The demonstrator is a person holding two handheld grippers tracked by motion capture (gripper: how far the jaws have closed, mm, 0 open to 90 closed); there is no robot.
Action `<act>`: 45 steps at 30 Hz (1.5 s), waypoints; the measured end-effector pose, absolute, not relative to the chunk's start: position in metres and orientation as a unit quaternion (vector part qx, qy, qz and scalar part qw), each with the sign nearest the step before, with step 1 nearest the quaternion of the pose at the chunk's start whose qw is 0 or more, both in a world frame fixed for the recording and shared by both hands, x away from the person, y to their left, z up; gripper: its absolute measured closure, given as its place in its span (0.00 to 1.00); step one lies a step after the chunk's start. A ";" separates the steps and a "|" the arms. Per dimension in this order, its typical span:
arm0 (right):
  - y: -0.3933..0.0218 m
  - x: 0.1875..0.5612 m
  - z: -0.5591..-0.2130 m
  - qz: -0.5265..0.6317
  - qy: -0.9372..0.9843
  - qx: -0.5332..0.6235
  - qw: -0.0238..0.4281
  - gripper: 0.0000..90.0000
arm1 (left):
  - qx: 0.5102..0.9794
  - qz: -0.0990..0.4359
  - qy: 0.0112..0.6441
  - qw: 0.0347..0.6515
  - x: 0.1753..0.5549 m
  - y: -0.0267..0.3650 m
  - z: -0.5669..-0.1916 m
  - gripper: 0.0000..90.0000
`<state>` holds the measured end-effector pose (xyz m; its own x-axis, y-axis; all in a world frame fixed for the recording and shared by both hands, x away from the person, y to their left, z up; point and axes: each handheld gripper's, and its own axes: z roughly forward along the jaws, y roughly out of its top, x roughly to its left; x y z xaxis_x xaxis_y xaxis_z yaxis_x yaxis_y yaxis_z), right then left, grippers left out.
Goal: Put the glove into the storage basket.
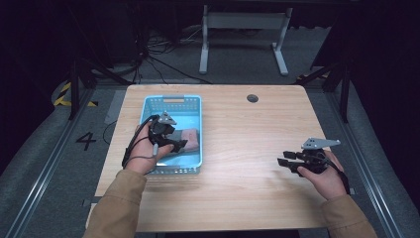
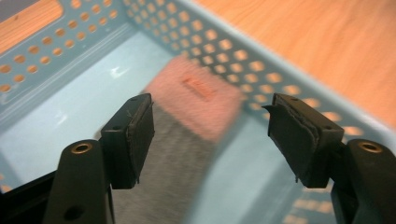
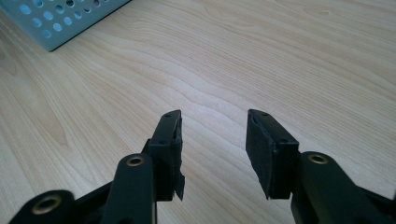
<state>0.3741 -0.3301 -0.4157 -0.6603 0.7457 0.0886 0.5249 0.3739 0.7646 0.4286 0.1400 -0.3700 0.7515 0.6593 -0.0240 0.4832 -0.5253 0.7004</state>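
Observation:
A grey sock with a pink cuff (image 2: 196, 98) lies flat on the floor of a light blue perforated basket (image 1: 193, 101). In the high view the sock (image 1: 190, 139) shows at the basket's right side. My left gripper (image 2: 210, 135) hovers just above it inside the basket (image 2: 243, 60), jaws wide apart, pads touching nothing; in the high view this left gripper (image 1: 173, 141) sits over the basket's near half. My right gripper (image 1: 286, 161) rests low over the bare wood at the table's right, pointing left, open with nothing between its fingers; the right gripper (image 3: 212, 140) shows only wood grain ahead.
The wooden table (image 1: 237, 198) has a round cable grommet (image 1: 252, 98) near its far edge. A corner of the basket (image 3: 60, 18) sits at the upper left of the right gripper view. Beyond the table stand a white desk frame (image 1: 242, 34), cables and dark floor.

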 end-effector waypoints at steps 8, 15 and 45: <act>-0.326 0.379 -0.417 0.402 0.820 0.385 0.134 0.63 | 0.871 0.112 0.299 0.372 0.396 0.127 -0.352 0.35; -0.326 0.379 -0.419 0.398 0.821 0.388 0.129 0.62 | 0.878 0.087 0.272 0.383 0.365 0.111 -0.351 0.34; -0.334 0.374 -0.435 0.379 0.826 0.401 0.116 0.58 | 0.897 0.003 0.219 0.383 0.323 0.086 -0.445 0.28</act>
<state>0.3737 -0.3341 -0.4352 -0.6513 0.7506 0.1113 0.5741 0.3915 0.7191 0.3231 0.0857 -0.4448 0.9041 0.3955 -0.1620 0.3906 -0.6108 0.6887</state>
